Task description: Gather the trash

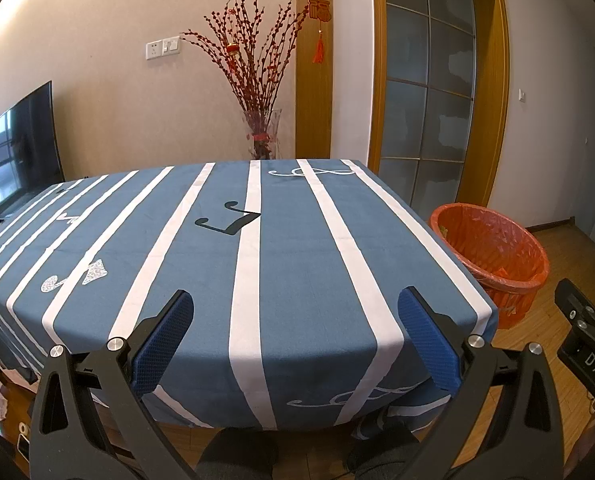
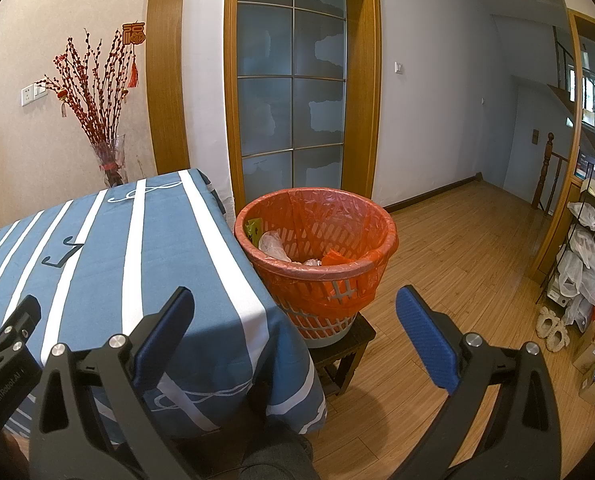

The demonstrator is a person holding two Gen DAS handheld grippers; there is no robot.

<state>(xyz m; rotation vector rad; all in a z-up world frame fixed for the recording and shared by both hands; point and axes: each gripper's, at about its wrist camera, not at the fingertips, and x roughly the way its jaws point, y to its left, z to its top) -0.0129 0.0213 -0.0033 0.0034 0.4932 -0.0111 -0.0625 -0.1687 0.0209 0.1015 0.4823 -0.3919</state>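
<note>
While both grippers hang spread wide and empty, the trash sits in the bin beside the table.

With its blue pads far apart and nothing between them, the left gripper (image 1: pixel 295 334) hovers over the near edge of the striped tablecloth (image 1: pixel 297 264); the orange-lined bin (image 1: pixel 493 252) stands at about 3 o'clock off the cloth's right edge. Equally wide and holding nothing, the right gripper (image 2: pixel 295 334) faces the bin (image 2: pixel 317 256) at 12 o'clock, raised on a dark wooden stool (image 2: pixel 347 354) and touching the cloth's (image 2: pixel 145 248) corner. Inside lie crumpled clear plastic (image 2: pixel 273 245), a yellow-green scrap (image 2: pixel 253 232) and an orange piece (image 2: pixel 335 258).
</note>
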